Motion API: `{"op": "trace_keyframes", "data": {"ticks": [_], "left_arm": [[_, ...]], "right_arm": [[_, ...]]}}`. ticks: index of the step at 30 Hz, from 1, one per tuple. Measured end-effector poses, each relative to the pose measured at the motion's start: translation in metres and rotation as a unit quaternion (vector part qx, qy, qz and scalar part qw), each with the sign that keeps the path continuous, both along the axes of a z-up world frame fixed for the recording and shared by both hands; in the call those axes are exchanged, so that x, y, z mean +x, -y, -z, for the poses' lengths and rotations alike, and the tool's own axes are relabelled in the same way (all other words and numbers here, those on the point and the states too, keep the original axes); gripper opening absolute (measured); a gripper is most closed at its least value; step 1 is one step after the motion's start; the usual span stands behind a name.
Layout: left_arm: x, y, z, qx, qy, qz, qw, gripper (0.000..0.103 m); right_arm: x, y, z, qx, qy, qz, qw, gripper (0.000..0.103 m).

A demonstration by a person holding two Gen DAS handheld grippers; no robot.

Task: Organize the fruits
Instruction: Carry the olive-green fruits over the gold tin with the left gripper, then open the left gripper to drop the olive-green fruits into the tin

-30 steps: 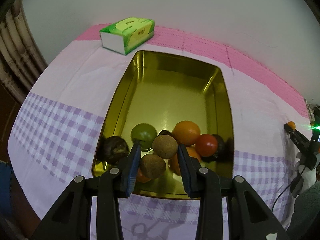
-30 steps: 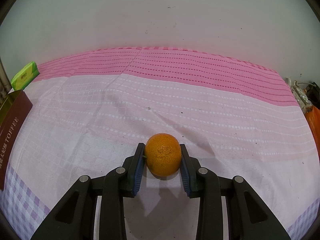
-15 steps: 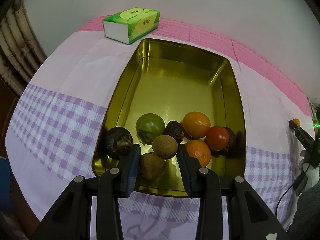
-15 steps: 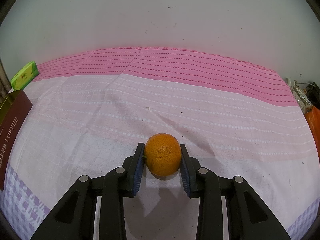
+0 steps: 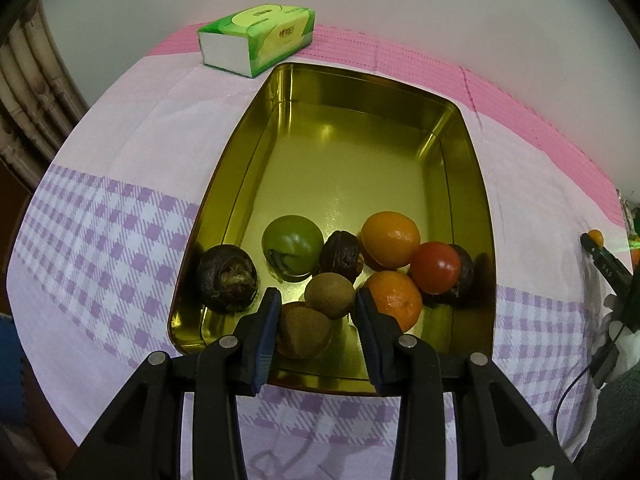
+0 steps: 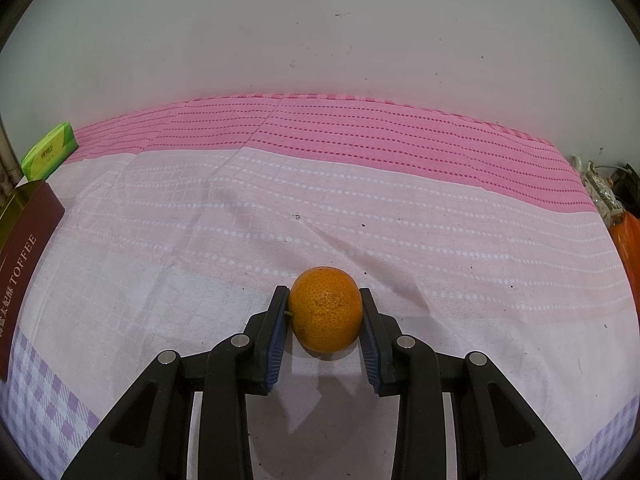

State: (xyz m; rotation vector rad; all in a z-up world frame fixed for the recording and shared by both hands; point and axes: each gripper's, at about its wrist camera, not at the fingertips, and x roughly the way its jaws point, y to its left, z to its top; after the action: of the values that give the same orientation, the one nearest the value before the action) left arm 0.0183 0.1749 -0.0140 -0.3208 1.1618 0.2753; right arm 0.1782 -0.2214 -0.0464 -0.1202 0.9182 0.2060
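Observation:
A gold tin tray (image 5: 476, 184) holds several fruits at its near end: a green fruit (image 5: 292, 244), two oranges (image 5: 390, 238), a red tomato (image 5: 435, 267), two kiwis (image 5: 330, 294) and dark wrinkled fruits (image 5: 227, 278). My left gripper (image 5: 316, 300) is open and empty, above the tray's near end. My right gripper (image 6: 325, 298) is shut on an orange (image 6: 325, 308), just above the pink and white cloth (image 6: 320, 200). The tray's maroon side (image 6: 24, 252) shows at far left in the right wrist view.
A green tissue box (image 5: 256, 36) lies behind the tray and shows in the right wrist view (image 6: 48, 152). A white wall stands behind the table. Cables and clutter (image 6: 604, 196) sit at the right edge. The right gripper (image 5: 608, 272) appears at far right.
My left gripper has drawn back and up from the fruits, so more of the tray shows. The right gripper has held still with the orange.

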Motion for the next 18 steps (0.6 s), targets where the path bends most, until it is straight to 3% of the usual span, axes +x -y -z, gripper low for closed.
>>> {"op": "trace_keyframes", "data": {"ticks": [14, 18], "left_arm": [[0.0004, -0.0022, -0.0003, -0.005, -0.004, -0.006, 1.0000, 0.035], [-0.0020, -0.0031, -0.0008, -0.010, -0.004, -0.007, 0.9999, 0.040]], "right_arm": [[0.0000, 0.0000, -0.0004, 0.000, 0.000, 0.000, 1.000, 0.035], [0.0001, -0.0001, -0.0004, -0.001, 0.000, 0.000, 1.000, 0.035]]}}
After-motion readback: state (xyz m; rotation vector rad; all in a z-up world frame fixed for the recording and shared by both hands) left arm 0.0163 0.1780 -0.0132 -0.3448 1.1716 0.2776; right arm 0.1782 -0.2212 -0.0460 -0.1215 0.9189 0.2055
